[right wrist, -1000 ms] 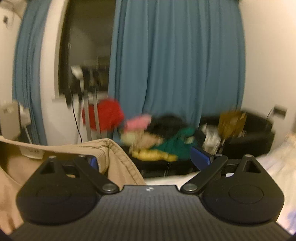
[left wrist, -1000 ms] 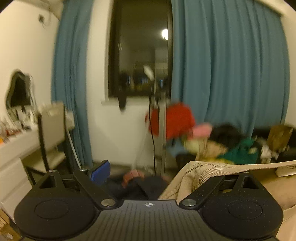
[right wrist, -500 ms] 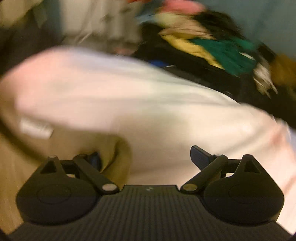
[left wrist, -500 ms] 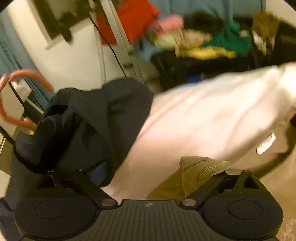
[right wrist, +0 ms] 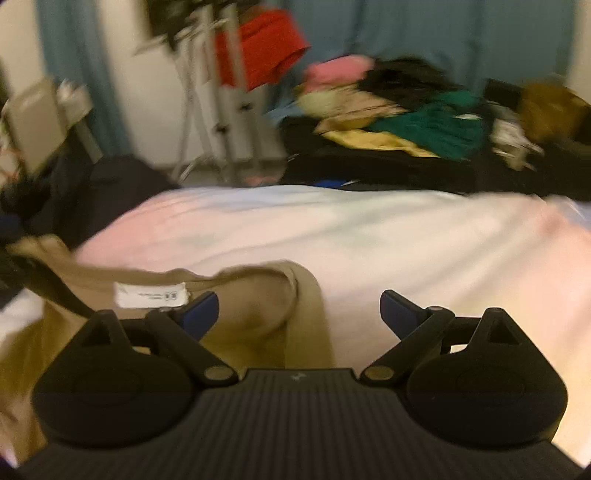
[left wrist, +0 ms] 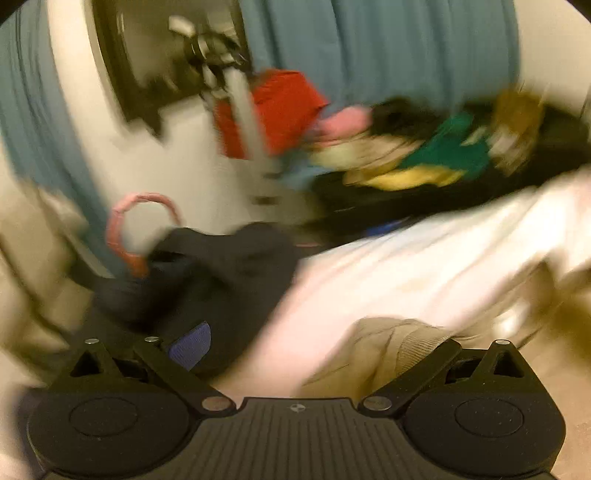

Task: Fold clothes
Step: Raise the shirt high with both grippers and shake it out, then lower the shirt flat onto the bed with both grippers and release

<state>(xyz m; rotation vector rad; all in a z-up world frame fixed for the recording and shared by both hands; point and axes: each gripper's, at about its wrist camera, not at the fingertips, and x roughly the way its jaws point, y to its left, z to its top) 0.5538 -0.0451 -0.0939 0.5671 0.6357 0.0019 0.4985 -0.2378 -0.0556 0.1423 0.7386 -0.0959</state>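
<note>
A tan garment (right wrist: 258,314) with a white neck label (right wrist: 149,294) lies on the pale bed sheet (right wrist: 369,236). My right gripper (right wrist: 299,308) is open, its blue pads (right wrist: 201,312) apart, with the garment's collar edge lying between them. In the left wrist view the same tan garment (left wrist: 399,347) bunches over the right finger; my left gripper (left wrist: 306,339) is spread wide, with only its left blue pad (left wrist: 190,345) showing. Both views are blurred.
A dark garment heap (left wrist: 221,273) with a pink hanger (left wrist: 136,236) lies left of the bed. A pile of coloured clothes (right wrist: 406,122) and a red garment (right wrist: 262,48) on a metal stand sit beyond the bed, before blue curtains (right wrist: 424,33).
Both grippers dropped from facing the window down to the bed. The right gripper has opened off the tan collar, which now lies on the sheet. The left view has tilted back up.
</note>
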